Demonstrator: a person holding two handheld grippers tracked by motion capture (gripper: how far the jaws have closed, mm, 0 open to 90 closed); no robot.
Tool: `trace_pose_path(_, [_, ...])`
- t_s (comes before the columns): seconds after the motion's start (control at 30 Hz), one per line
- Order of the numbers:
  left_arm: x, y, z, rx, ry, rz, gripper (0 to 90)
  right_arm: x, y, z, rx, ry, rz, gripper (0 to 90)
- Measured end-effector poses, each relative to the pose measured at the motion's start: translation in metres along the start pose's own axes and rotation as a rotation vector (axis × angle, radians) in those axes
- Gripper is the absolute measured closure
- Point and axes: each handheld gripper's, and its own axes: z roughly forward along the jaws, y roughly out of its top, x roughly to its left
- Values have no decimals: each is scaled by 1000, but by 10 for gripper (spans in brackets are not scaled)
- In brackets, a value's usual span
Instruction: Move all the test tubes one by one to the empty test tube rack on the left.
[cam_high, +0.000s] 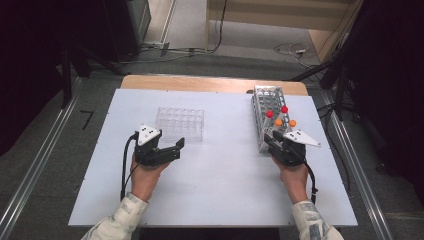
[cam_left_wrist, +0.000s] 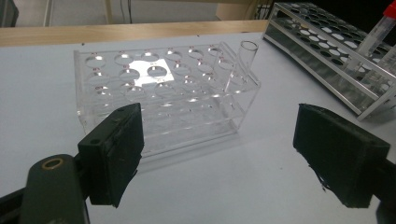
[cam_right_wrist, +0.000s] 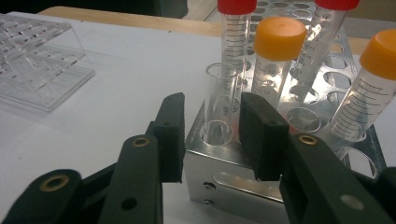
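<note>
Right gripper (cam_right_wrist: 208, 135) astride upright glass tube (cam_right_wrist: 220, 100)

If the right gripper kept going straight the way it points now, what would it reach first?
Most likely the uncapped clear glass tube in the corner hole of the metal tube rack: it stands between the right gripper's open jaws. The orange-capped tube stands behind.

Clear rack (cam_high: 180, 123) left on table (cam_high: 220, 185); metal rack (cam_high: 269, 116) right, holding capped tubes (cam_high: 280, 116).

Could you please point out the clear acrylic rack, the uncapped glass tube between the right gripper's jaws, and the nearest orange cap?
Clear acrylic rack (cam_left_wrist: 159, 100), left gripper view, front wall.
Uncapped glass tube (cam_right_wrist: 220, 100), right gripper view, mid-body.
Orange cap (cam_right_wrist: 279, 38), right gripper view, cap side.
</note>
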Motion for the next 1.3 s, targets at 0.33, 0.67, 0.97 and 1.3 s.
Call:
trace_pose_path(0.33, [-1,-2,2,8,-8,0,168,-2,0,5,-3,-3,3,674])
trace_pose_path(0.67, [-3,-1,1,5,-14,7,169,-2,0,8,-7,-7,-6,724])
trace_pose_path(0.97, [-3,-2,2,10,-12,10,168,1,9,-2,-49,-10,-19,729])
trace_pose_path(1.3, [-3,-1,2,7,-11,8,169,1,25,-22,-118,-15,-22,731])
